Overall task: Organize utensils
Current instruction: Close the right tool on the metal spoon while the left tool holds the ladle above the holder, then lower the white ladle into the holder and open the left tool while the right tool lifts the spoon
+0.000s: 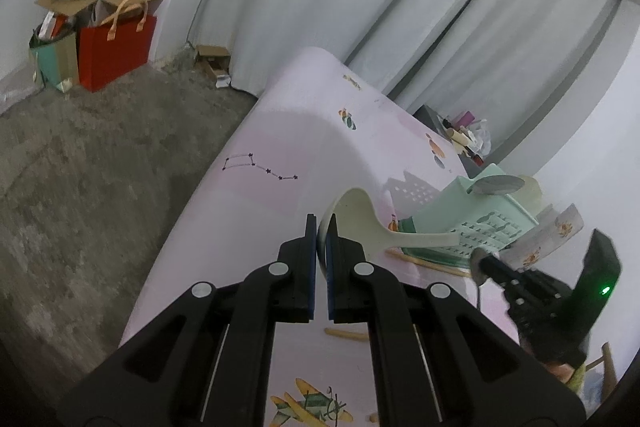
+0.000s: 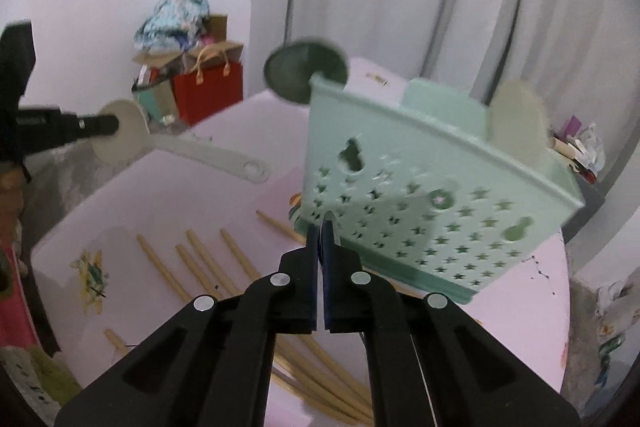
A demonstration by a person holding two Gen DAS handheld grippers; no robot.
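Above the table (image 1: 248,195), left hand-held gripper (image 1: 322,227) pinches a ladle (image 1: 360,215); right (image 2: 322,231) seemingly grips metal.

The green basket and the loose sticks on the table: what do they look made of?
Green basket: looks like moulded plastic, matte mint, with star-shaped cut-outs through its wall. Sticks: probably bamboo or wood chopsticks, pale tan, unpainted, tapered; blur hides any grain.
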